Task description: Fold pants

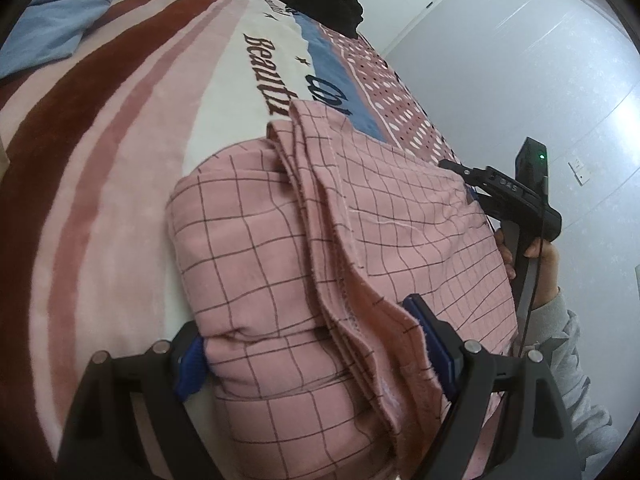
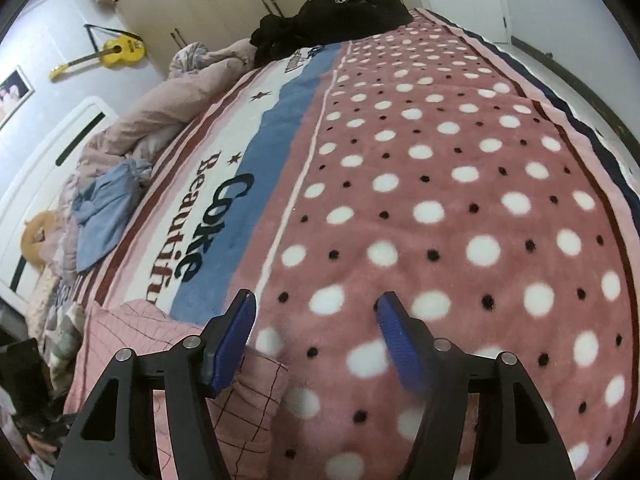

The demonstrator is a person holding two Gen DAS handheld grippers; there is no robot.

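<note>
The pink checked pants (image 1: 320,248) lie folded in a thick stack on the patterned blanket (image 1: 100,140). My left gripper (image 1: 312,352) straddles their near end with its jaws wide. The left pad (image 1: 192,364) sits at the fold's edge and the right pad (image 1: 432,344) rests against the cloth, with no bunching between them. A hand in a grey sleeve holds my right gripper (image 1: 460,182) just off the stack's right edge. In the right wrist view the right gripper (image 2: 316,316) is open and empty over the dotted blanket (image 2: 440,200), with the pants (image 2: 160,344) at lower left.
A black garment (image 2: 340,8) is heaped at the bed's far end. A blue garment (image 2: 104,216) and a crumpled pink duvet (image 2: 160,116) lie along the left side. A yellow guitar (image 2: 116,50) hangs on the wall. The bed's right edge runs beside a white wall (image 1: 520,80).
</note>
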